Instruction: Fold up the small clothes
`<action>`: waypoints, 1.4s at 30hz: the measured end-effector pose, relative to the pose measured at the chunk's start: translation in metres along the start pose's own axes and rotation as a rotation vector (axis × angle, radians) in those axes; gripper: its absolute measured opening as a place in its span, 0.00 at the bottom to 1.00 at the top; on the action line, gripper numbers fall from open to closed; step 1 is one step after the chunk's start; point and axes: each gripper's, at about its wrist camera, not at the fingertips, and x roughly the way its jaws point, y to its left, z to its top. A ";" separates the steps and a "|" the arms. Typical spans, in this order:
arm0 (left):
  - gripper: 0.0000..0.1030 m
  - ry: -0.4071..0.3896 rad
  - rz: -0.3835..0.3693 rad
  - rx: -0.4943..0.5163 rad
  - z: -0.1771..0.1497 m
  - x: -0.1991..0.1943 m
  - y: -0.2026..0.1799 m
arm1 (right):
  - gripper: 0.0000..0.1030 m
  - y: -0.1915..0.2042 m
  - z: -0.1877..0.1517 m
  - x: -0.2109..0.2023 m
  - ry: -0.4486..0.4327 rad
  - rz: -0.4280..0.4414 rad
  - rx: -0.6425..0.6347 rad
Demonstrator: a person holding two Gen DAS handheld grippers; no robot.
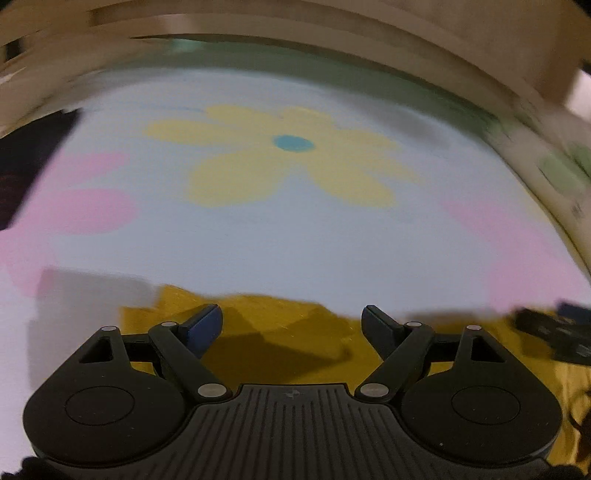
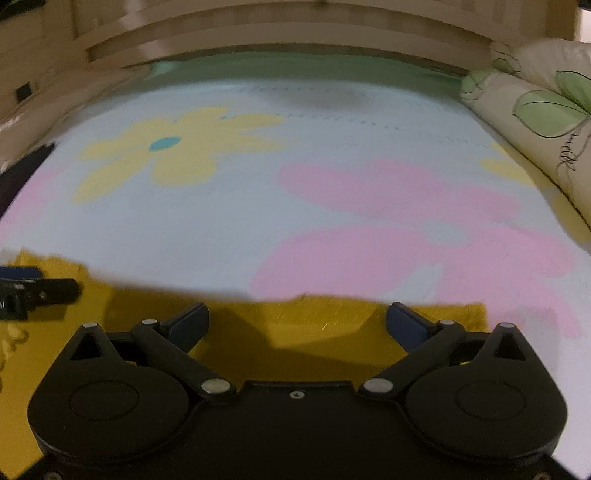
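Both views look down along black grippers over a bed covered by a pale blue sheet (image 1: 295, 243) printed with big flowers. In the left wrist view the left gripper (image 1: 291, 325) sits at the bottom centre with its jaws spread wide and nothing between them; one blue pad (image 1: 205, 326) shows on the finger at lower left. Beneath and just beyond those fingers lies a mustard-yellow garment (image 1: 280, 343), filling the lower middle of the frame and running off to the lower right, its far edge ragged against the sheet. A yellow flower print (image 1: 288, 158) with a teal centre sits in the upper middle, and pink petals show at the left and right edges. At the right edge, over the yellow cloth, part of the other gripper appears, dark and blurred. In the right wrist view the right gripper (image 2: 297, 323) also stands wide apart and empty at the bottom centre, with the same yellow garment (image 2: 314, 325) spread under it from the left edge to the lower right. Its far edge runs nearly straight across the frame. A flowered pillow (image 2: 535, 122) lies at the upper right, and a wooden headboard (image 2: 280, 33) spans the top. Both pictures are somewhat smeared.
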 end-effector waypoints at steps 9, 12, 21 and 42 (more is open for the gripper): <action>0.80 0.062 -0.084 0.037 0.000 -0.013 -0.022 | 1.00 -0.045 -0.021 -0.055 0.011 0.028 0.176; 0.80 0.124 -0.122 0.061 -0.004 -0.013 -0.042 | 1.00 -0.065 -0.041 -0.068 0.064 0.014 0.261; 0.80 0.145 -0.064 0.173 -0.026 -0.024 -0.090 | 1.00 -0.078 -0.076 -0.072 0.260 0.009 0.280; 0.87 0.243 0.099 0.284 -0.059 -0.026 -0.122 | 1.00 -0.099 -0.083 -0.075 0.205 0.102 0.310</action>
